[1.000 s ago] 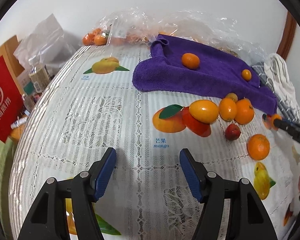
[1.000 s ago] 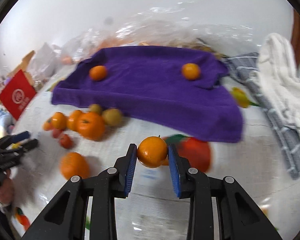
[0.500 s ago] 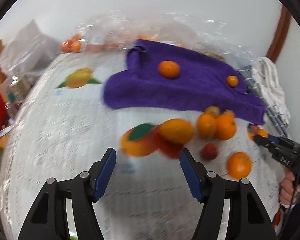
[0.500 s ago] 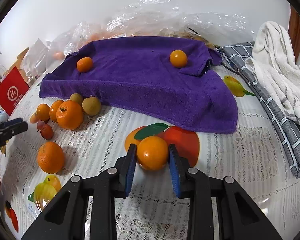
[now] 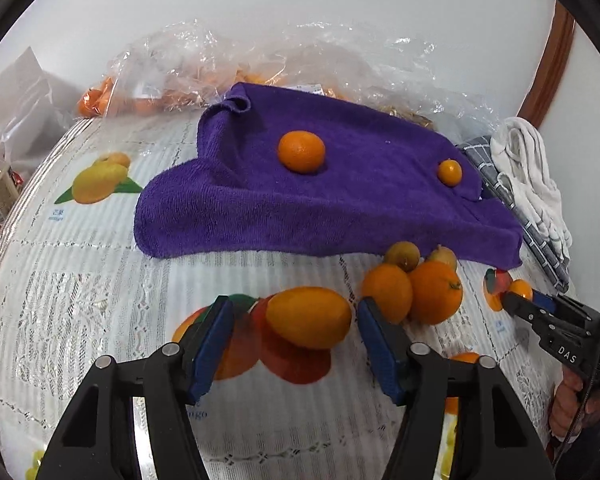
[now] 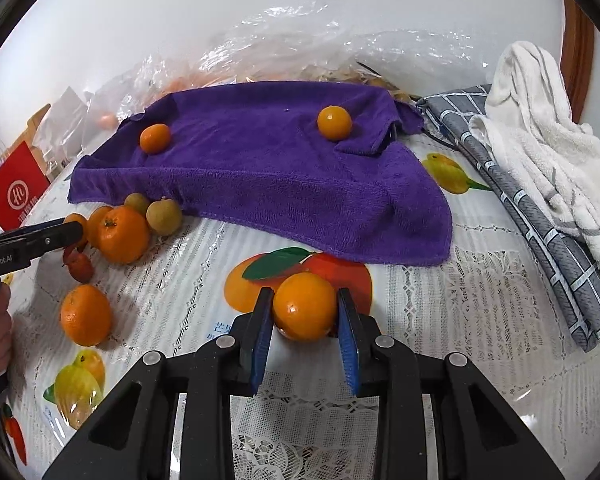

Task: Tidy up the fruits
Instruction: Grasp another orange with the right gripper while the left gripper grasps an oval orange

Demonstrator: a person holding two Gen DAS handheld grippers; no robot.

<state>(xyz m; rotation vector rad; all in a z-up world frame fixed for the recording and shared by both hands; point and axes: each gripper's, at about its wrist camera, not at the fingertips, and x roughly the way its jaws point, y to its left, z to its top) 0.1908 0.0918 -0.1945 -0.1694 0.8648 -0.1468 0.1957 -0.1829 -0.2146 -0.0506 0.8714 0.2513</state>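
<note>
— How far along would you say this is?

— Early, I'd judge. Only two pieces sit on the purple terry towel [image 6: 284, 168]: a small round tangerine [image 6: 155, 138] toward its left end and a glossy little orange [image 6: 334, 122] near the folded right corner. The rest is off it, on the white lace-patterned tablecloth with printed fruit [image 6: 480, 320].

— What's left, then?

— A huddle just beside the towel's near-left edge: a big stemmed orange [image 6: 123, 234], two dull yellow-green round fruits [image 6: 164, 216] touching it, a small dark red fruit [image 6: 80, 266], and a lone orange [image 6: 85, 314] nearer the table's left edge. Plus the two being handled.

— Who has what?

— The right gripper [image 6: 305, 338] is clamped on a shiny round orange [image 6: 305, 306], pads pressed to both flanks, low over the printed orange in front of the towel's near edge. Whether it touches the cloth, I can't tell. The left gripper [image 5: 296, 342] stands wide, its blue pads either side of an oval yellow-orange fruit [image 5: 309, 317] lying on the cloth, not touching it.

— The held one?

— Smooth, firm-looking, bright highlight on the skin, unmarked as far as I see.
</note>
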